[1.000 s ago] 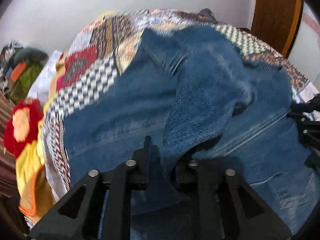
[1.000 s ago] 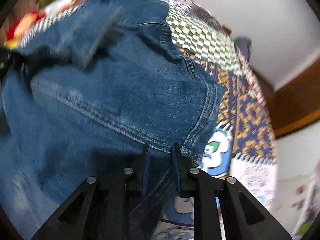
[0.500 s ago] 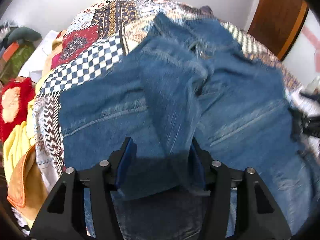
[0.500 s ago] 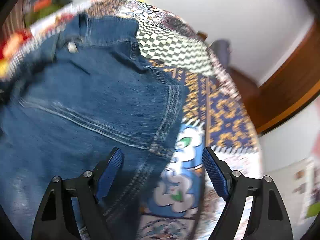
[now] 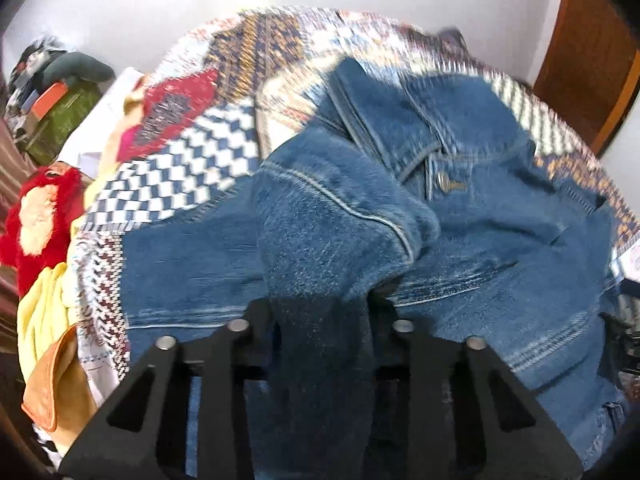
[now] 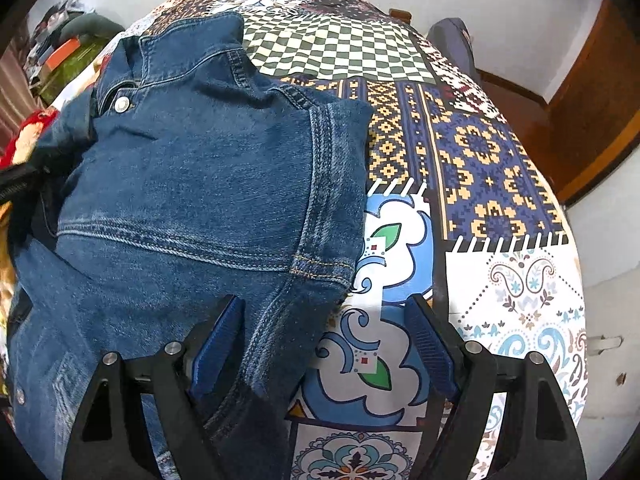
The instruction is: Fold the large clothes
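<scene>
A blue denim jacket (image 6: 192,184) lies spread on a bed covered by a patchwork bedspread (image 6: 480,168). Its collar (image 6: 188,48) points toward the far end of the bed, near the white wall, and its long axis runs from there down toward the near edge where both grippers are. A metal button (image 6: 122,104) shows just below the collar.

The left gripper (image 5: 320,312) has its jaws closed on a thick fold of the jacket, a sleeve (image 5: 332,240) by the look of it; the jaws have just been closing again, and the denim fills the gap between them. The fold rises from the jaws and drapes over the middle of the jacket, roughly along its long axis.

The right gripper (image 6: 326,344) has its jaws standing wide apart after just opening. The jacket's right side edge, with its stitched seam, lies between them beside the left blue pad (image 6: 218,344), but nothing presses on it; the rest of the gap shows bare bedspread.

Off the bed's left side sit a red and yellow pile of cloth (image 5: 40,232) and other clutter. A wooden door (image 6: 592,112) stands at the right.
</scene>
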`<state>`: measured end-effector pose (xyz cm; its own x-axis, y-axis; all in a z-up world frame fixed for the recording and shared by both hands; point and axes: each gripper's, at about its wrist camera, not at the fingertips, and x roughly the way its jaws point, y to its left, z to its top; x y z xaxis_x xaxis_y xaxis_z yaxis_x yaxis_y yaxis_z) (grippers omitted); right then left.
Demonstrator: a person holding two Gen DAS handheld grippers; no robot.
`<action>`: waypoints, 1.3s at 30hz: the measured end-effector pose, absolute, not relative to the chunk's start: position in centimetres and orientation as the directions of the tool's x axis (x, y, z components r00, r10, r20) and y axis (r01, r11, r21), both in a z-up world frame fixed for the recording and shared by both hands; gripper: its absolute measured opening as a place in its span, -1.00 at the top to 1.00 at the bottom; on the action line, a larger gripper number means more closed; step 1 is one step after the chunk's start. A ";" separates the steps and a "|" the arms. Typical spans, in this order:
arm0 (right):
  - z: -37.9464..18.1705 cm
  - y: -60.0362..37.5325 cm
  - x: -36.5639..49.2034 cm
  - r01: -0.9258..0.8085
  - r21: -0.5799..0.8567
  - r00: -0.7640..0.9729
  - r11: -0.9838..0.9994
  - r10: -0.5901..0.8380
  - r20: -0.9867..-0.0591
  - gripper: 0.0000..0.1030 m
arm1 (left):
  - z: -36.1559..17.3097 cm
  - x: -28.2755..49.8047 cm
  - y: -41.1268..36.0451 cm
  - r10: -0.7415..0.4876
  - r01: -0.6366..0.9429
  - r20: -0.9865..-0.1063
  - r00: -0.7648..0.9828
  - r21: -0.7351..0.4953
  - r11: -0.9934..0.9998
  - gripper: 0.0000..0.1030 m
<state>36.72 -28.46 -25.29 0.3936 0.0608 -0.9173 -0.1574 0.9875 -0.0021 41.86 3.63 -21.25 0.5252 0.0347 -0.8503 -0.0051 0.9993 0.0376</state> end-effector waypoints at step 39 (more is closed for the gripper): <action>-23.5 -28.7 36.9 -0.138 -0.002 0.425 0.990 0.058 -0.904 -0.71 | -22.9 29.7 15.3 0.104 -0.048 -0.827 0.552 0.094 0.994 0.29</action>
